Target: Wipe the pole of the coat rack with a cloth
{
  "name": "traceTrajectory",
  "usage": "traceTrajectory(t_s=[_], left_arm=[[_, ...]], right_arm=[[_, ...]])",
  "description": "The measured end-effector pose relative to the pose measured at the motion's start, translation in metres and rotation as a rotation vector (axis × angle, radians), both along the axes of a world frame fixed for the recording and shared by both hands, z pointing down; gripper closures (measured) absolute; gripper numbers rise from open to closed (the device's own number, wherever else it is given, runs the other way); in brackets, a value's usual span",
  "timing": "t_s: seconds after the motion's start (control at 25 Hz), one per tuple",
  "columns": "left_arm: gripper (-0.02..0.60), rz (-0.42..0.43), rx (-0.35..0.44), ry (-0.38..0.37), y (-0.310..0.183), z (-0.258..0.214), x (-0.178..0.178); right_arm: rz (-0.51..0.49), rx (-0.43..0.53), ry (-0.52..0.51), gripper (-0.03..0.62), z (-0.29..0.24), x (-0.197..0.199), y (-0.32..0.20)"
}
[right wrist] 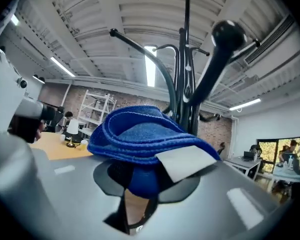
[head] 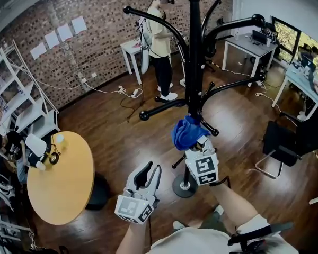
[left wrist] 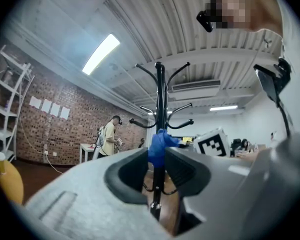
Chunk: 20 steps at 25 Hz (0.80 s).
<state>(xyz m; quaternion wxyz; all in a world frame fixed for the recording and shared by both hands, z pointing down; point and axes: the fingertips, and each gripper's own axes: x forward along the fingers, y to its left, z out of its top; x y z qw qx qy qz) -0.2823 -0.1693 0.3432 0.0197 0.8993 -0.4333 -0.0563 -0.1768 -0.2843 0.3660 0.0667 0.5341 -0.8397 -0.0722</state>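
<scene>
The black coat rack pole point(head: 194, 62) rises from a round base point(head: 183, 187) on the wooden floor, straight ahead of me. A bunched blue cloth point(head: 186, 131) rests against the pole below its lower hooks, and my right gripper point(head: 194, 143) is shut on it. In the right gripper view the cloth point(right wrist: 140, 134) fills the right gripper point(right wrist: 135, 181), with the pole point(right wrist: 182, 84) just behind. My left gripper point(head: 152, 169) hangs lower left of the pole, open and empty. In the left gripper view the pole point(left wrist: 160, 104) and cloth point(left wrist: 160, 144) show through the gap of the left gripper point(left wrist: 156, 166).
A round yellow table point(head: 63, 179) stands to my left, with white shelves point(head: 21, 99) behind it. A person point(head: 160, 41) stands at the back by a small white table. Desks with monitors point(head: 252, 44) and a black chair point(head: 289, 142) are on the right. Curved rack arms point(head: 164, 106) jut out.
</scene>
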Motion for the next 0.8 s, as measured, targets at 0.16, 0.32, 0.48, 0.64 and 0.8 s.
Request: traceTrajectory(t_s=[0.16, 0.32, 0.48, 0.64, 0.8], left_arm=[[0.48, -0.005, -0.019, -0.015, -0.006, 0.01, 0.001], [0.48, -0.004, -0.021, -0.035, -0.009, 0.011, 0.009], [0.48, -0.009, -0.019, -0.051, -0.013, 0.01, 0.028], [0.48, -0.067, -0.013, -0.053, -0.02, 0.006, 0.045], [0.48, -0.149, -0.013, -0.045, -0.039, 0.007, 0.072]], right_arm=[[-0.01, -0.259, 0.081, 0.485, 0.125, -0.008, 0.0], [-0.015, -0.364, 0.131, 0.487, 0.195, -0.013, 0.003], [-0.131, -0.281, 0.037, 0.485, 0.156, -0.018, 0.018], [-0.318, -0.139, -0.08, 0.486, 0.077, 0.011, 0.05], [-0.479, -0.091, -0.159, 0.485, 0.017, 0.07, 0.035]])
